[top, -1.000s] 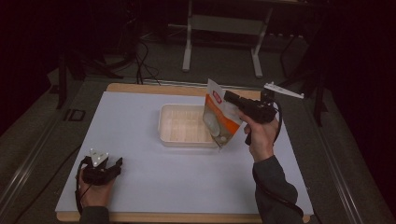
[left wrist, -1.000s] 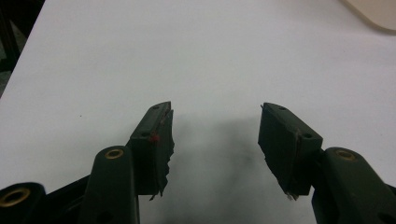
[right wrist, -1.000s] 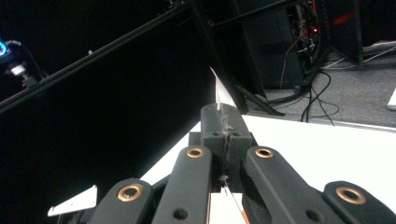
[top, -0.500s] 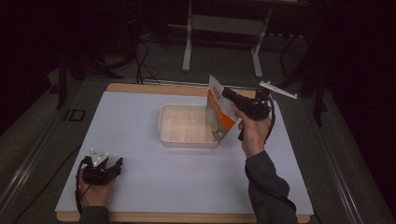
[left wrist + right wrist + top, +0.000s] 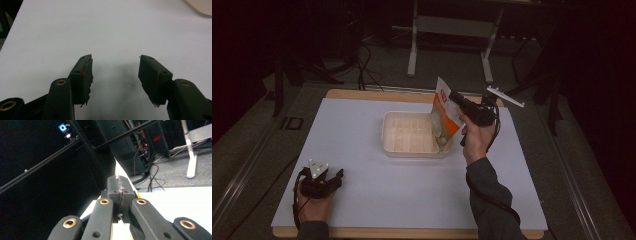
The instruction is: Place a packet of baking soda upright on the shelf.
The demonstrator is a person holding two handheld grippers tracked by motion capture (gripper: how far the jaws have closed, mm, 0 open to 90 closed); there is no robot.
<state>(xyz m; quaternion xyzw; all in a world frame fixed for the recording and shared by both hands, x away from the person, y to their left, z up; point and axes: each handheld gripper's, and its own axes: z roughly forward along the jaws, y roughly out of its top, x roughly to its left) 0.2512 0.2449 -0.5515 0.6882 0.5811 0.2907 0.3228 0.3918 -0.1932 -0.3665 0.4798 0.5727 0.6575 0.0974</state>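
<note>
An orange and white snack bag point(image 5: 444, 116) hangs upright over the right end of a clear plastic tray point(image 5: 408, 135). My right gripper point(image 5: 455, 98) is shut on the bag's top edge, and its jaws pinch the thin white edge of the bag point(image 5: 119, 171) in the right gripper view point(image 5: 120, 182). The bag's lower corner dips to the tray's right rim. My left gripper point(image 5: 337, 176) rests low on the white table at the front left, open, with nothing between its jaws point(image 5: 115, 69).
A white mat point(image 5: 362, 165) covers the table, with a wooden edge around it. Beyond the far edge stand a metal stand point(image 5: 414, 45) and floor cables. The tray's corner point(image 5: 200, 6) shows at the top right of the left gripper view.
My right gripper has carried the bag a little left and farther back, over the tray's right end. The left gripper has stayed where it was.
</note>
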